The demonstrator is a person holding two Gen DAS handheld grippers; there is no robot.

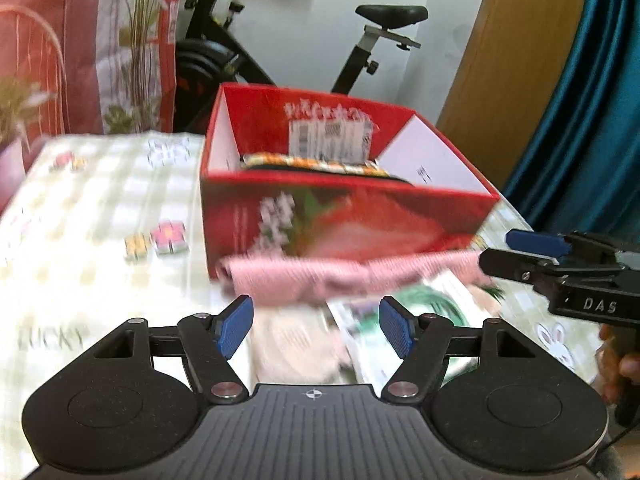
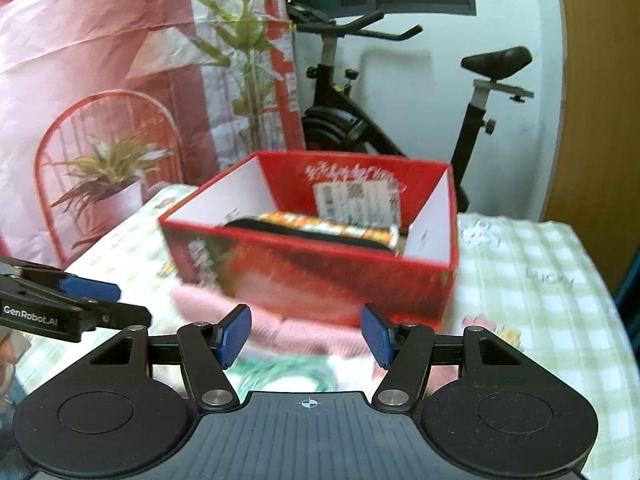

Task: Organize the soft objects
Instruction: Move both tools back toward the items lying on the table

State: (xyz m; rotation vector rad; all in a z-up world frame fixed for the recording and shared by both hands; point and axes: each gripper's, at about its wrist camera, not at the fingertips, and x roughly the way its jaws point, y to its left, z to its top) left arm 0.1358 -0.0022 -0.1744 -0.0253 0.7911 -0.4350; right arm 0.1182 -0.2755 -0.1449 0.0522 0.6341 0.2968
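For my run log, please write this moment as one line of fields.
left gripper: open, empty | right gripper: open, empty | pink cloth: on table before red box | box: folded items inside

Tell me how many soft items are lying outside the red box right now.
3: a pink cloth against the red box front, a cream one and a green-patterned one nearer. More may be hidden.

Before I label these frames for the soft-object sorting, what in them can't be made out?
- Red box: floor hidden by its front wall, both views; only an orange packet shows.
- Box lettering and white label: blurred, too small to read.
- Pink cloth: motion blur hides folds and edges.
- Green-printed item: partly behind the left gripper; unidentifiable.
- Right gripper: open, empty.
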